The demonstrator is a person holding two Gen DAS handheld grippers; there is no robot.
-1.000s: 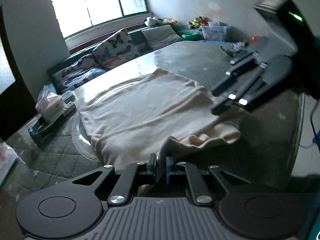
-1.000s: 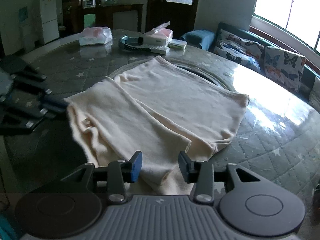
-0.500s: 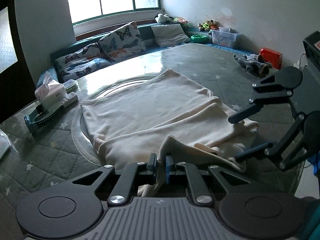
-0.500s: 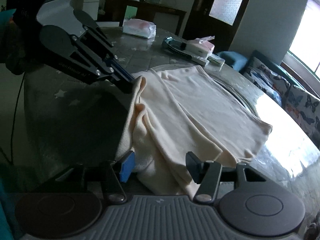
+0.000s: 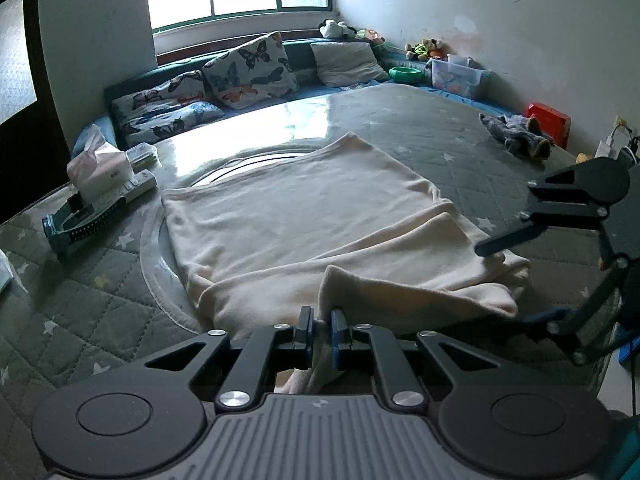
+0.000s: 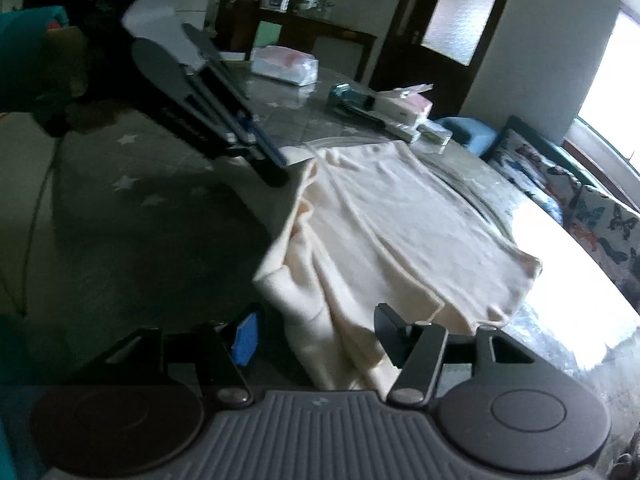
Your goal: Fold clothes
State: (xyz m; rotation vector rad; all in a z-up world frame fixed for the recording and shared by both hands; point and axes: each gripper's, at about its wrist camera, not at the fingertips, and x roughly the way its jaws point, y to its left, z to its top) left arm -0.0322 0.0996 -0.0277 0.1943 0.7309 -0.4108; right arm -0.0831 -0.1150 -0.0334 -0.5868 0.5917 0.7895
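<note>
The cream garment (image 5: pixel 304 232) lies flat on the quilted table (image 5: pixel 400 128), with its near edge doubled over toward the far side. One corner of that edge rises off the surface into the left gripper (image 5: pixel 321 330), whose jaws are pressed together on the fabric. The right gripper (image 6: pixel 316 332) has its jaws spread wide; cloth lies between them, but neither pad presses on it.

Step in hand, as judged: completing the first fold, with one corner released and the other yet to be set down. The next move calls for lowering the left corner flush with the folded edge, then freeing it without dragging the layer.

Compared with one second ago, the right jaws stand wider. The folded strip has settled lower. To the left, a tissue box (image 5: pixel 100 168) sits well apart from the garment.
</note>
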